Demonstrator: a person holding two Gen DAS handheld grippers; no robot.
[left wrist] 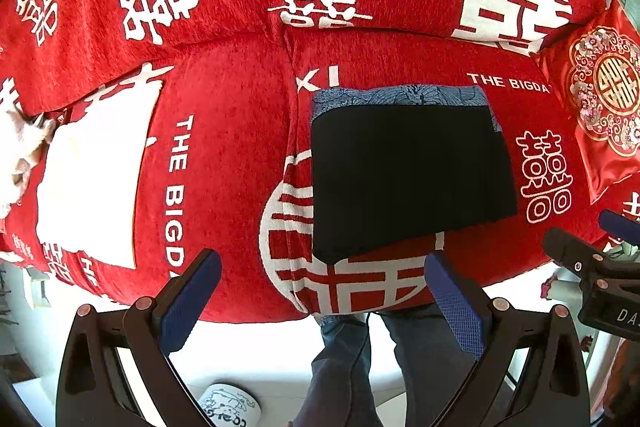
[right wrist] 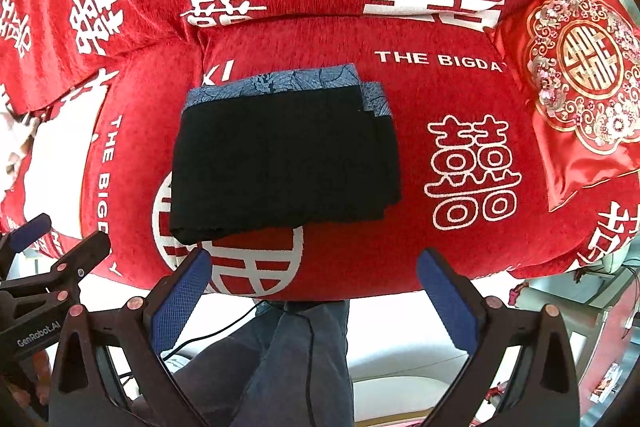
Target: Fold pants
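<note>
The black pants [left wrist: 408, 175] lie folded into a compact rectangle on the red sofa seat [left wrist: 224, 163], with a blue patterned band along their far edge. They also show in the right wrist view [right wrist: 284, 163]. My left gripper [left wrist: 324, 291] is open and empty, held back from the sofa's front edge, near the pants' near left corner. My right gripper [right wrist: 314, 291] is open and empty, in front of the pants' near edge. Each gripper shows at the edge of the other's view [left wrist: 592, 259] [right wrist: 44, 259].
A red embroidered cushion [right wrist: 580, 91] leans at the sofa's right end. A white cloth [left wrist: 92, 183] and a white furry thing [left wrist: 16, 147] lie on the left seat. The person's jeans-clad legs [right wrist: 288, 359] and a slipper [left wrist: 228, 407] are below, on a white floor.
</note>
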